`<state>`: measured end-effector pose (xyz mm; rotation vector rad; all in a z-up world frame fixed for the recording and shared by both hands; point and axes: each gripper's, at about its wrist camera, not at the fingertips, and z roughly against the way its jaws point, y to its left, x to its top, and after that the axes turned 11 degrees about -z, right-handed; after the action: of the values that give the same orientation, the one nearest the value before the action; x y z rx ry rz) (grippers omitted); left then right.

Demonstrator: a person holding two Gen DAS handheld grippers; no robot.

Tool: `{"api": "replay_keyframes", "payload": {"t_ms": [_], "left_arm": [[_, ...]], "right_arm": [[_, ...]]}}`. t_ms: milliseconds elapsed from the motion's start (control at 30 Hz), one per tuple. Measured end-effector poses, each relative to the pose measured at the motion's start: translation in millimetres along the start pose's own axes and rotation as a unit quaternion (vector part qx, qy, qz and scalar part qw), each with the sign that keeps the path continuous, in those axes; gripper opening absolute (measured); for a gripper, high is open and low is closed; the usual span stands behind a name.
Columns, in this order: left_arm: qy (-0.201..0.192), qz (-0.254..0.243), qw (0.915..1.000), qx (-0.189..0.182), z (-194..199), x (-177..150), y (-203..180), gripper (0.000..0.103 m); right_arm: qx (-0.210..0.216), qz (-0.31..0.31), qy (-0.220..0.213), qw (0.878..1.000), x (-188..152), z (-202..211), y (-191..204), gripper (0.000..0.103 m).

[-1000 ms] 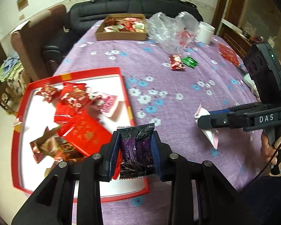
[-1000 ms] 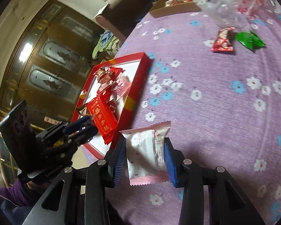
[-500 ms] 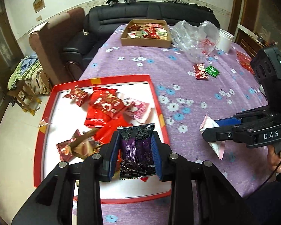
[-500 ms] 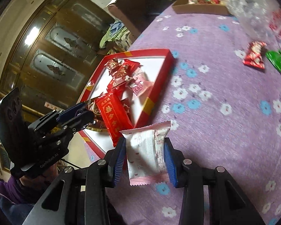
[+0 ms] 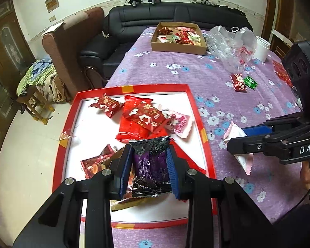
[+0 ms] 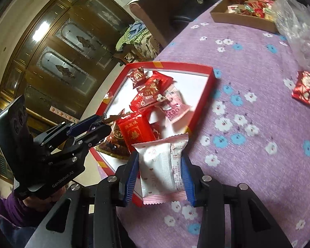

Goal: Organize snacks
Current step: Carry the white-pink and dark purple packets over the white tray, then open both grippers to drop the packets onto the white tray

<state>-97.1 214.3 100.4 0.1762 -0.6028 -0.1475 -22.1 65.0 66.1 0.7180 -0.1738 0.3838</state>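
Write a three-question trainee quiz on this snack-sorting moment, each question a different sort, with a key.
1. True or false: the left gripper is shut on a purple packet.
2. Multiple choice: the white and pink packet in the right gripper is (A) lying in the red tray, (B) held between the jaws, (C) inside the cardboard box.
3. Fill in: the loose green packet on the tablecloth lies beside a ___ packet.

Key: 1 true; 2 B; 3 red.
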Motion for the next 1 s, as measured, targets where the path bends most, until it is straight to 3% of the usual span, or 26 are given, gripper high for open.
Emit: {"api": "replay_keyframes", "payload": {"t_ms": [600, 1000], "left_arm": [[0.007, -0.001, 0.9998, 0.021, -12, -4, 32, 0.031], [-0.004, 0.004, 0.9996, 0.026, -15, -2, 47, 0.031]], "right_arm": [[-0.002, 0.027, -0.004, 1.000, 30, -31, 38, 0.040], [-0.012, 0.038, -0.015, 0.999, 38, -29, 54, 0.040]]}}
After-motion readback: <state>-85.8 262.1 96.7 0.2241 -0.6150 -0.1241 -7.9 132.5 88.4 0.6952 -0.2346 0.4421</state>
